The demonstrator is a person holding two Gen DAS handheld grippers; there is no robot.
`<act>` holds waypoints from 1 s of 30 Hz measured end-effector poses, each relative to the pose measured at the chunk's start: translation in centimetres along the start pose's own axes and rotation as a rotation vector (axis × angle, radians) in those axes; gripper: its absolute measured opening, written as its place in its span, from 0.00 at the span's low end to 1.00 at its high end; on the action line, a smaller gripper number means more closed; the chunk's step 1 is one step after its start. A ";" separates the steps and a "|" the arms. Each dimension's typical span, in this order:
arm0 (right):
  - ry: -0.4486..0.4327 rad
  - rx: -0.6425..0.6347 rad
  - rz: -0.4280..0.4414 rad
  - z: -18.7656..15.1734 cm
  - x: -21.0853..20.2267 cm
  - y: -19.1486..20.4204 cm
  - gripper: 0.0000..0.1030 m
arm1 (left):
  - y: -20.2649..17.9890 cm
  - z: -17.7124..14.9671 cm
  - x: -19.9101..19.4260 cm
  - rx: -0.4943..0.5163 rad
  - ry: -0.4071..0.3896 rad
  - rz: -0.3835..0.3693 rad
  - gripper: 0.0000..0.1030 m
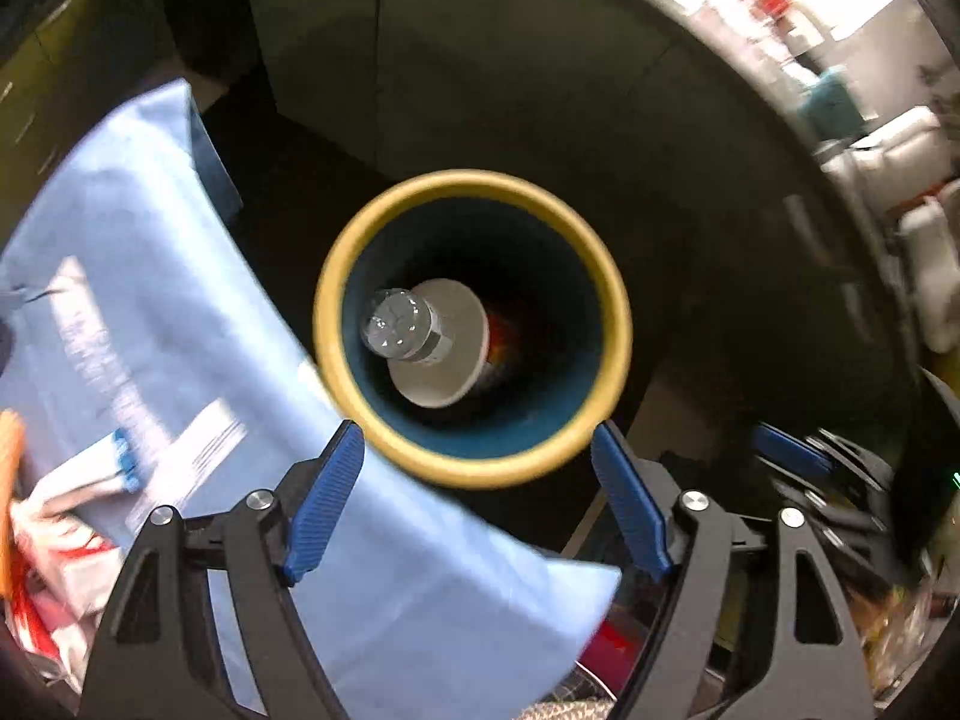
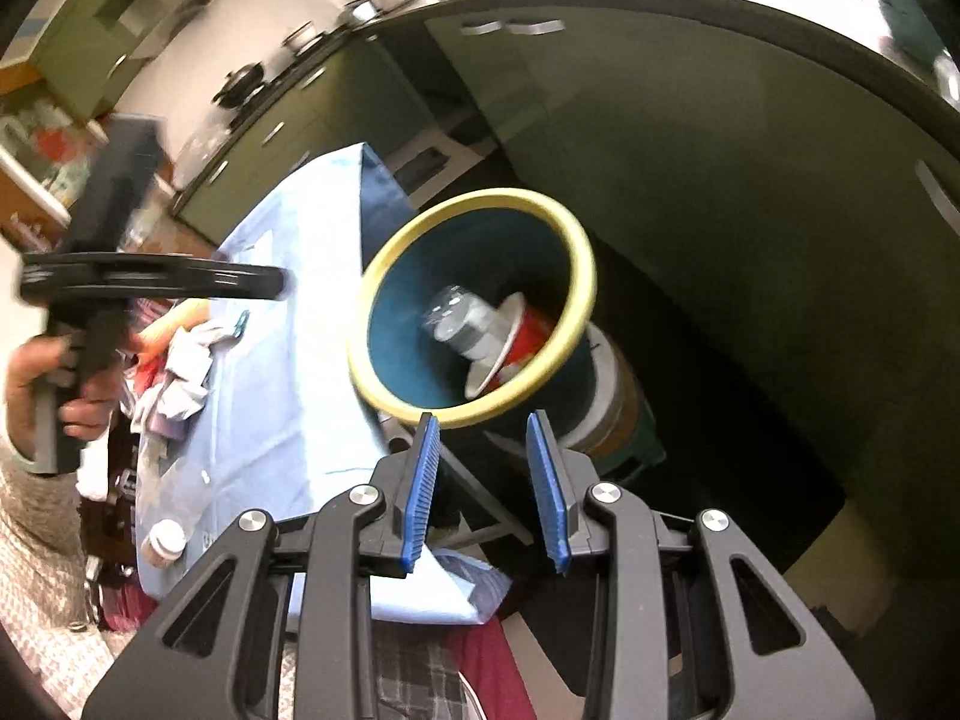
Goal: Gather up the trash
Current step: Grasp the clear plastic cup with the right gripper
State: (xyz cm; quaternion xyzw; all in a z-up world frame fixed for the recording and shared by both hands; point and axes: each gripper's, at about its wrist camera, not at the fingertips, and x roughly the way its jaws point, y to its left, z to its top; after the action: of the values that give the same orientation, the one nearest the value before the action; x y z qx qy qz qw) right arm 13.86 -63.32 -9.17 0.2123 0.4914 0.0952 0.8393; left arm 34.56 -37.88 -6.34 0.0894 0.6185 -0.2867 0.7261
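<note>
Left tongs (image 1: 477, 456): held apart and empty, pointed steeply down over the bin mouth, evidently placed for dropping.
Right tongs (image 2: 483, 462): partly apart, nothing between the pads; whether the bin rim is touched cannot be told.
Bin (image 1: 336, 276): yellow-rimmed, blue inside, set just beside the table (image 1: 150, 276) so trash falls straight in.
Clear bottle (image 1: 399, 324) and paper cup (image 1: 462, 324): already lying inside.
Crumpled wrappers (image 2: 180, 384): uncollected on the blue cloth.

Black gripper (image 2: 486, 492) frames, ribbed blue fingers (image 2: 420, 492), silver screws (image 2: 605, 492).
</note>
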 end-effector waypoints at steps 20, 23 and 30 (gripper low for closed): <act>0.241 -0.661 0.281 -9.0 8.2 28.7 0.95 | 13.1 -28.4 -20.3 -0.217 -0.473 0.033 0.84; 0.257 -0.713 0.267 -10.2 10.2 31.1 0.95 | 14.1 -31.0 -20.3 -0.249 -0.474 0.012 0.84; 0.293 -0.720 0.235 -10.5 13.6 32.9 0.95 | 16.0 -34.3 -20.0 -0.283 -0.489 0.013 0.84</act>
State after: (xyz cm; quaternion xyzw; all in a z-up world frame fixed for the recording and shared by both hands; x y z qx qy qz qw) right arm 13.18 -26.20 -9.55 -0.0564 0.5135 0.3859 0.7643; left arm 12.50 -1.98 1.57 -0.0807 0.4584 -0.2062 0.8607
